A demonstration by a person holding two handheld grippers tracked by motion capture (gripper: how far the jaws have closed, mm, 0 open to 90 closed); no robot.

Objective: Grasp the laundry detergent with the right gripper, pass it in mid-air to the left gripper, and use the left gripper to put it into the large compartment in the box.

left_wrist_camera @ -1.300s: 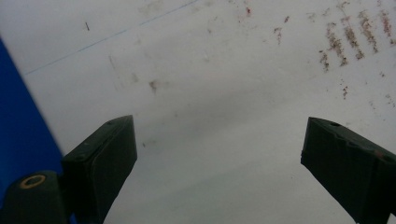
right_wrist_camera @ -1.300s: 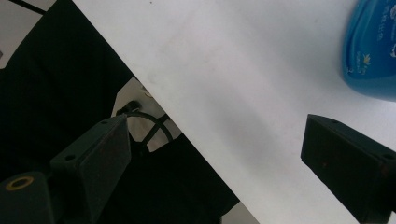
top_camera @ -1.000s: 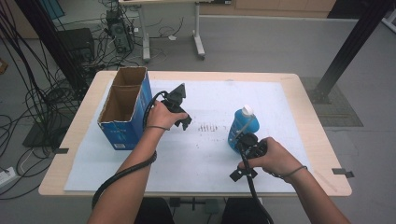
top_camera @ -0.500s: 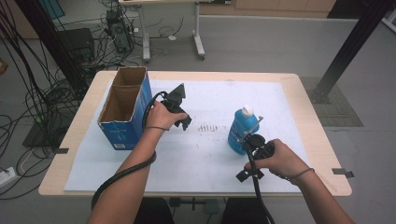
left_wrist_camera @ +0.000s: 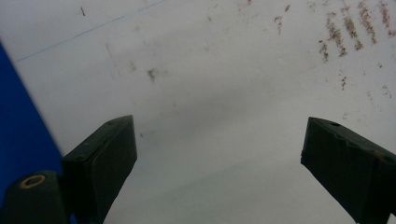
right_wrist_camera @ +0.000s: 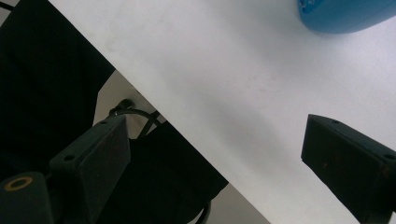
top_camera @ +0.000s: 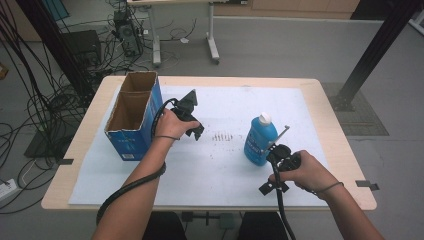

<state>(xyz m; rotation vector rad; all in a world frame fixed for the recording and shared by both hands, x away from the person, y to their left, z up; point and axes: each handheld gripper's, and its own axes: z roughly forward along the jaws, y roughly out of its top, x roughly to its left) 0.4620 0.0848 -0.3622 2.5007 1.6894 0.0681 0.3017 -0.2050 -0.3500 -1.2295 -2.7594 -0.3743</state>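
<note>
While held over white sheet [top_camera: 210, 165], both tools gaped wide, nothing between jaws. Left gripper [top_camera: 192, 127]: hovered just beside blue cardboard box [top_camera: 131, 131], near brown smudges [top_camera: 222, 136]; blue box edge at left of left gripper view. Right gripper [top_camera: 272, 187]: near table's front edge, close to blue bottle [top_camera: 259, 142], not touching. Bottle upright, white cap, right of centre.

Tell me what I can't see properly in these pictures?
- Blue bottle: right gripper view, cut off by the top edge.
- Bottle label: high view, words too small.
- Cardboard box bottom: high view, hidden by its walls.
- Box print: high view, too blurred.
</note>
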